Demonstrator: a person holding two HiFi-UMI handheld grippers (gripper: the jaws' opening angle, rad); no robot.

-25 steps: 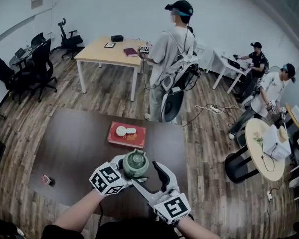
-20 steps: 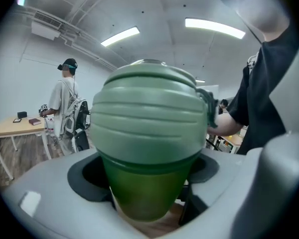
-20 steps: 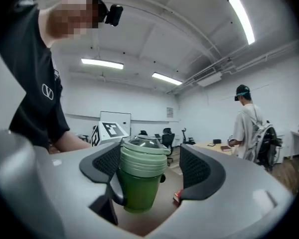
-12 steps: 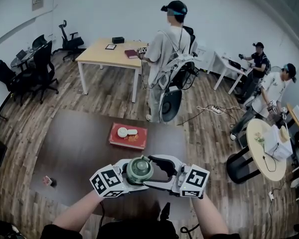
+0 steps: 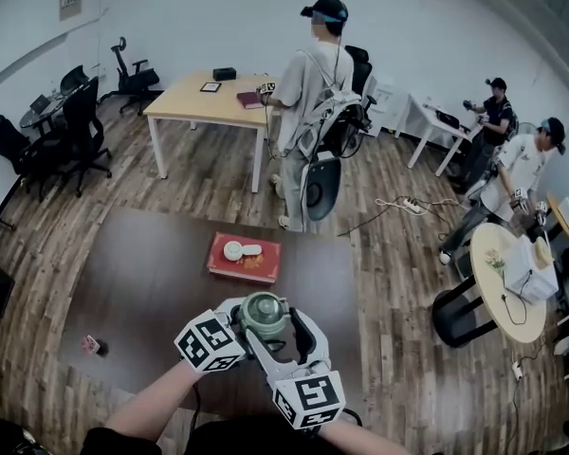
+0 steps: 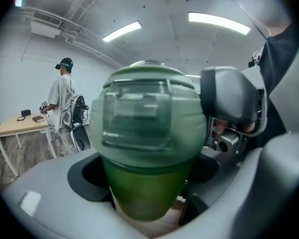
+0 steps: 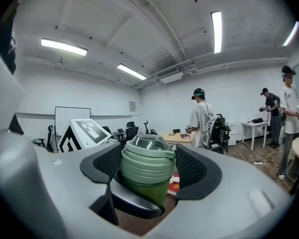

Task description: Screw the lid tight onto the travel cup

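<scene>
Toward the table's (image 5: 142, 282) left near corner lies a small pinkish thing (image 5: 88, 343), too small to tell what it is. At the middle, nearer the far edge, a flat red tray (image 5: 256, 268) carries two white pieces, one round and one oblong.

Over the near edge, about midway along it, the cup (image 6: 148, 193) is held up between both grippers. Its body is translucent green plastic, round and narrowing downward – what is inside cannot be told. The left gripper (image 5: 247, 322) has its jaws clamped on that body, dark pads pressing either side below the lid.

The lid (image 7: 148, 162) is a paler, matt green, ringed with stacked ridges, with a glossy grey dome on top and a clear rectangular flap on one side. It sits on the cup's mouth. The right gripper (image 5: 273, 326) has its jaws closed on the lid – textured black pads against the ridges left and right.
</scene>
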